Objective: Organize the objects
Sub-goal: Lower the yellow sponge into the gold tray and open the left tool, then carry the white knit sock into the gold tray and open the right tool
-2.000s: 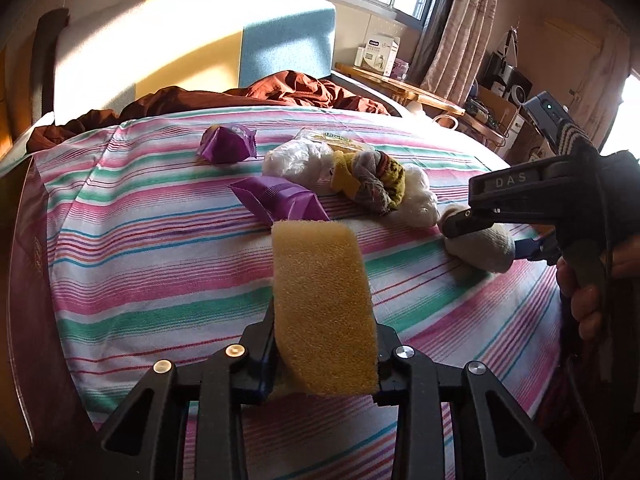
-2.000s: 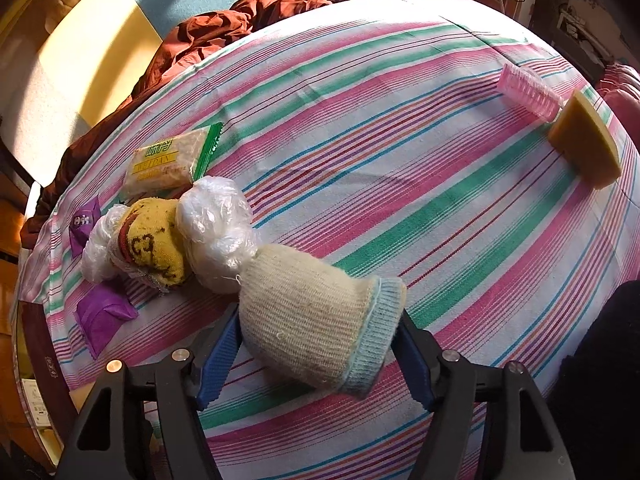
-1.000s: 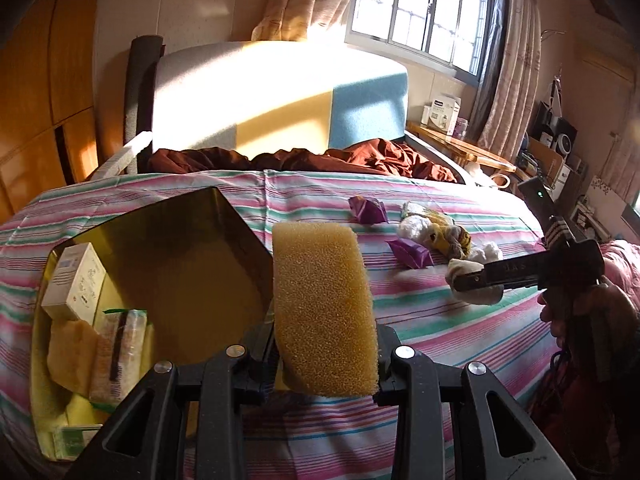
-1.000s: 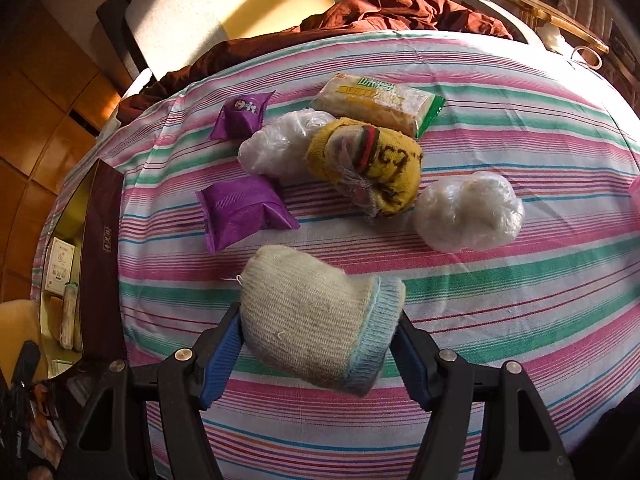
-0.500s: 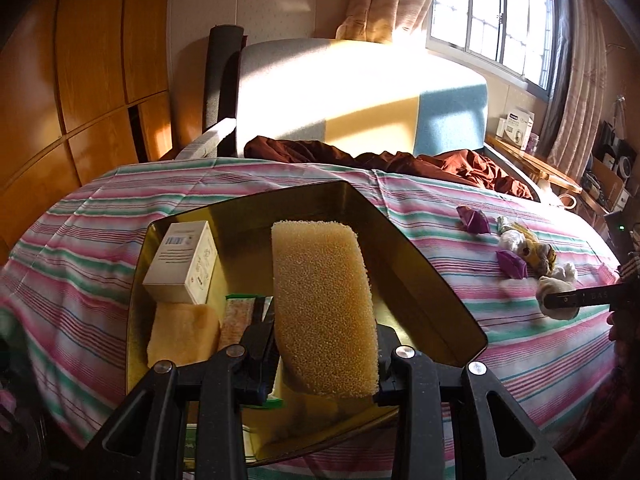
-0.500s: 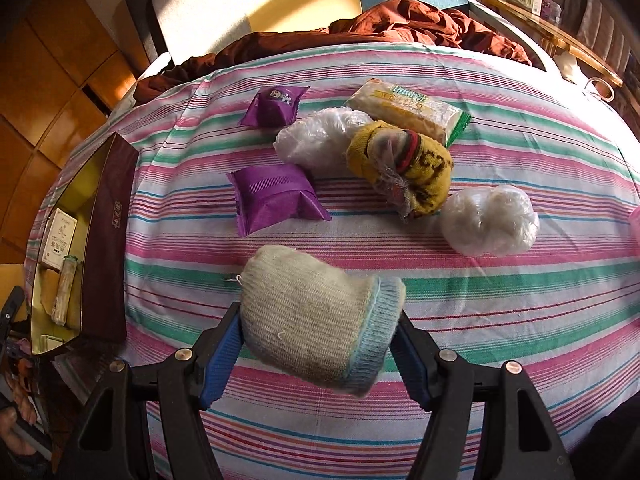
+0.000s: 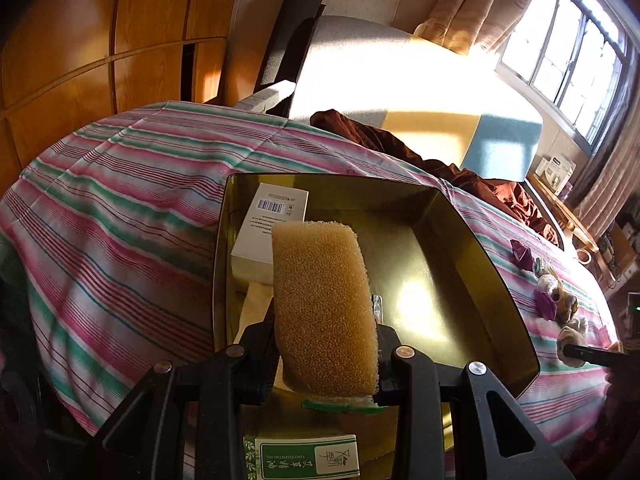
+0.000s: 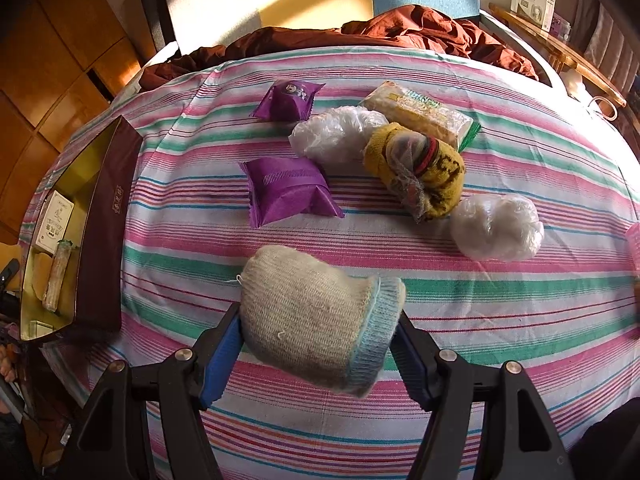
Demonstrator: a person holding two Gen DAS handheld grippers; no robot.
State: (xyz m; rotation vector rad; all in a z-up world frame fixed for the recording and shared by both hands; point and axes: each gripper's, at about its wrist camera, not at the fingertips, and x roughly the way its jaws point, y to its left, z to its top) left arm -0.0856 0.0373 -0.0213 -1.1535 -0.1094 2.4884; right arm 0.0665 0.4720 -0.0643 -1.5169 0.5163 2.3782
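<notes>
My left gripper (image 7: pixel 326 364) is shut on a yellow sponge (image 7: pixel 324 304), which stands upright over the open gold-lined box (image 7: pixel 460 236). A white carton (image 7: pixel 268 232) lies inside the box at its left, and a green-labelled carton (image 7: pixel 308 456) at the near end. My right gripper (image 8: pixel 320 344) is shut on a rolled cream sock with a light-blue cuff (image 8: pixel 316 320), held above the striped bedspread (image 8: pixel 480 296). Beyond it lie two purple packets (image 8: pixel 286 194) (image 8: pixel 286 98), two white plastic bundles (image 8: pixel 334 136) (image 8: pixel 496 226), a yellow rolled sock (image 8: pixel 420 172) and a wafer pack (image 8: pixel 420 112).
The box (image 8: pixel 104 232) sits at the bed's left edge, maroon outside. A brown blanket (image 8: pixel 400 28) is bunched at the far side against the headboard cushion (image 7: pixel 400 84). Wooden wardrobe panels (image 7: pixel 100 40) stand to the left. A wooden side table (image 8: pixel 560 56) is at the right.
My left gripper has carried the sponge leftward from the loose items to above the open box, rolling as it went. The right gripper has stayed nearly still with the sock.
</notes>
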